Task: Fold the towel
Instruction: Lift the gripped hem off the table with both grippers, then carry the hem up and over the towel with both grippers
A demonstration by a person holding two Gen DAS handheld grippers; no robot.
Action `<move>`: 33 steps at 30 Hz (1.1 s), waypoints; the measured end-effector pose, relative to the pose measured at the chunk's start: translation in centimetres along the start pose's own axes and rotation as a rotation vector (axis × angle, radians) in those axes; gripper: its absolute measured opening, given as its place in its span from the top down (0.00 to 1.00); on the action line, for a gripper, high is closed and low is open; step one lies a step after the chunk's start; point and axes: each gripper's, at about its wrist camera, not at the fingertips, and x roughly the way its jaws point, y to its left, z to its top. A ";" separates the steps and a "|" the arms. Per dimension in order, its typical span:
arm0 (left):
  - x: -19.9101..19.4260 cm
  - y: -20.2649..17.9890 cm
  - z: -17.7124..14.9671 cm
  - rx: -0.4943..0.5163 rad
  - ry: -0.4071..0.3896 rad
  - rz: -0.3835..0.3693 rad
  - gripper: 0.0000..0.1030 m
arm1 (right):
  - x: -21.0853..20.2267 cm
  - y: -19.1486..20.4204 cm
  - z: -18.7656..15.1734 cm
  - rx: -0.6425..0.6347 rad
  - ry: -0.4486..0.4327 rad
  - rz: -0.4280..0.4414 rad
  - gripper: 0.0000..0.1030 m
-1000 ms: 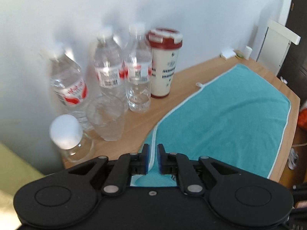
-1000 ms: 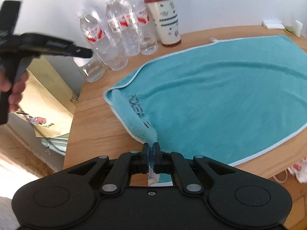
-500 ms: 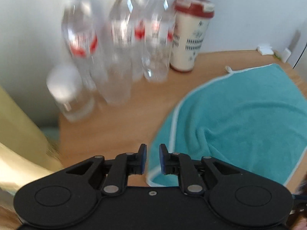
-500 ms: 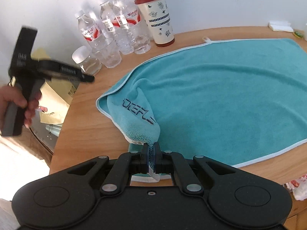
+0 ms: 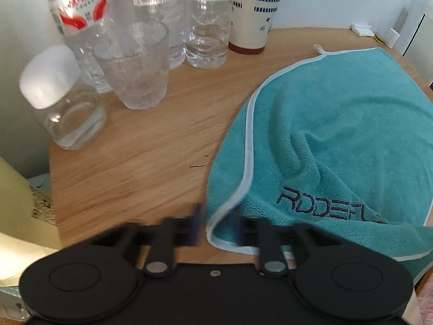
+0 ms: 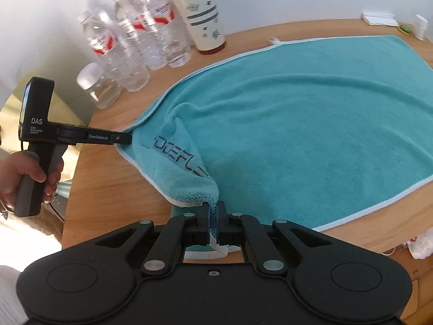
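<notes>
A teal towel with white trim and dark stitched letters lies spread on the wooden table. My right gripper is shut on its near left corner, held slightly raised and folded over, so the lettered flap slopes up. My left gripper is open and low at the towel's left edge, with the white-trimmed fold lying between its blurred fingers. In the right wrist view a hand holds the left gripper, tip touching the towel's left edge.
Clear water bottles, a glass, a white-lidded jar and a cream tumbler with a red lid stand at the table's far left. A yellow bag sits past the left edge. Small white items lie far right.
My left gripper let go of the towel edge, opened, and dropped down to the towel's left fold. My right gripper kept its hold; the lifted corner shifted slightly over the towel.
</notes>
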 end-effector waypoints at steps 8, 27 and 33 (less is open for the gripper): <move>-2.5 -0.6 3.7 -0.039 -0.076 -0.148 0.97 | -1.6 -1.9 0.7 0.045 -0.088 -0.071 0.97; -0.7 -19.1 19.3 -0.024 -0.252 -0.226 0.97 | -6.7 -21.1 6.0 0.120 -0.183 -0.112 0.97; 2.4 -25.2 23.0 0.013 -0.259 -0.225 0.97 | -7.7 -26.7 7.4 0.163 -0.201 -0.126 0.97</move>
